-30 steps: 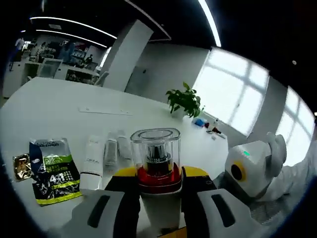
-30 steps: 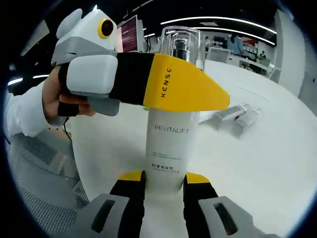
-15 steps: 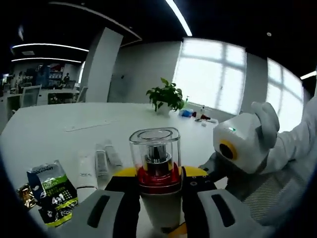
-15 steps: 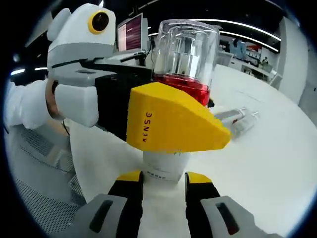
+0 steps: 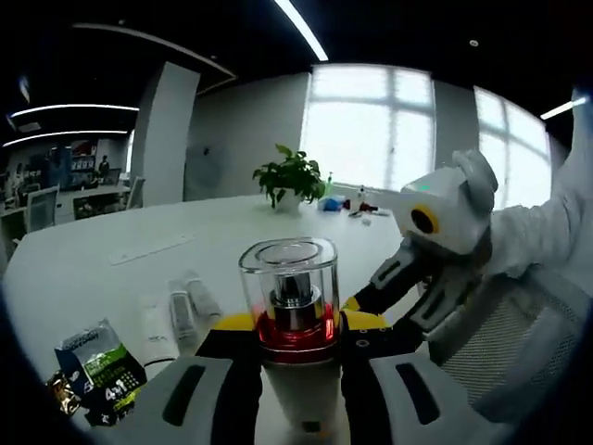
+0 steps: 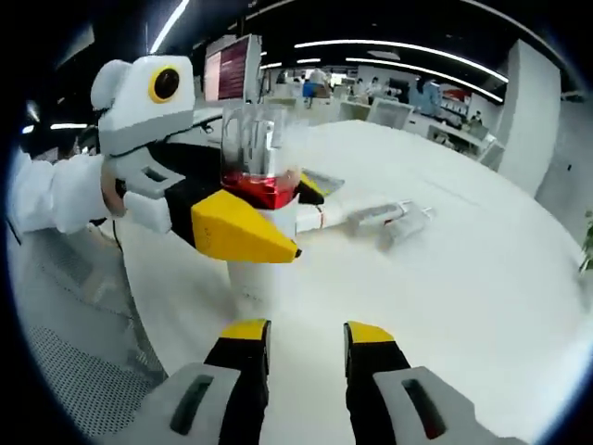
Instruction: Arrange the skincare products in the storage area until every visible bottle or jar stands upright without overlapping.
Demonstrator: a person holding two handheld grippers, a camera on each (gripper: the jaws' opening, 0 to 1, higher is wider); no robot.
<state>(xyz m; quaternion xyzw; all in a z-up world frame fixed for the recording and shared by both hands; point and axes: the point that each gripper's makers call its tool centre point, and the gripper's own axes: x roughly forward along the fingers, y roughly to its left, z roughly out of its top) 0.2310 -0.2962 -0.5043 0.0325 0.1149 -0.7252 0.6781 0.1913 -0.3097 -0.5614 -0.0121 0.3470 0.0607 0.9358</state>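
The pump bottle with its clear cap stands upright on the white table, clamped between my left gripper fingers. My right gripper is apart and empty. Tubes lie beyond.

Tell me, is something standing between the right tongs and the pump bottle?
Nothing visible does. In the right gripper view the right tongs are open, and only bare white table lies between them and the pump bottle, which the left tongs hold upright.
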